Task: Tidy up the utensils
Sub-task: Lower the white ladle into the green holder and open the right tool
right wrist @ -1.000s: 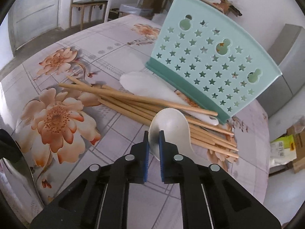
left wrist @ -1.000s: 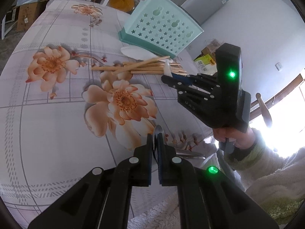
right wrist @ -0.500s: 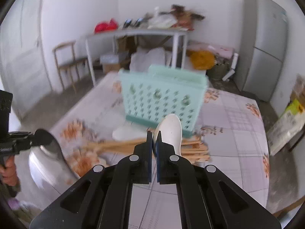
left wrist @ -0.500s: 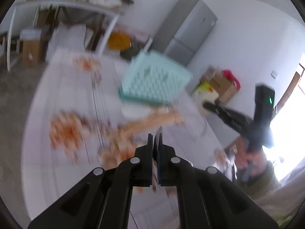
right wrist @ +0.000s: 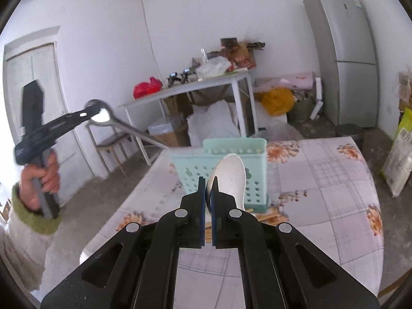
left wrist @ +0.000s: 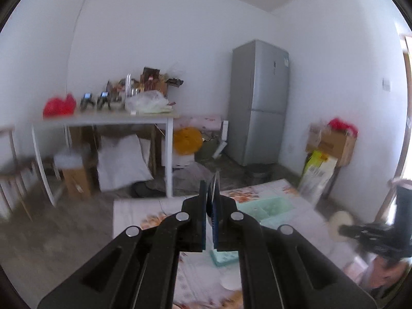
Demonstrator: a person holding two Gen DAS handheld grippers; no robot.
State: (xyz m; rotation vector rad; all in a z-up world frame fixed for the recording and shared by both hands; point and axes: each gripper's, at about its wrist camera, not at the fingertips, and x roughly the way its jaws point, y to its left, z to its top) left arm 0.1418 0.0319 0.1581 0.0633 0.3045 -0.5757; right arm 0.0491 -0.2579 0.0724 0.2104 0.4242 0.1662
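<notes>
My right gripper (right wrist: 208, 193) is shut on a white ceramic spoon (right wrist: 231, 177), held up in front of the teal star-punched utensil holder (right wrist: 224, 159) that stands on the floral table (right wrist: 322, 180). Wooden chopsticks (right wrist: 267, 215) lie at the holder's foot. High at the left, a hand holds my left gripper (right wrist: 87, 114), shut on a metal spoon (right wrist: 123, 126) whose handle slants down toward the holder. In the left wrist view that gripper (left wrist: 209, 206) pinches the metal spoon (left wrist: 215, 188) edge-on above the holder (left wrist: 267, 207). The right gripper (left wrist: 345, 229) and white spoon (left wrist: 340, 221) show at the right edge.
A grey fridge (right wrist: 345, 51) stands at the back right. A white side table (right wrist: 195, 85) loaded with clutter is behind the holder, with sacks and boxes under it. A chair (right wrist: 110, 144) sits left of the table, and a yellow sack (right wrist: 399, 154) leans at the far right.
Both grippers have risen from the tabletop with their spoons and tipped up toward level, so the room now fills both views. The chopsticks stayed on the table.
</notes>
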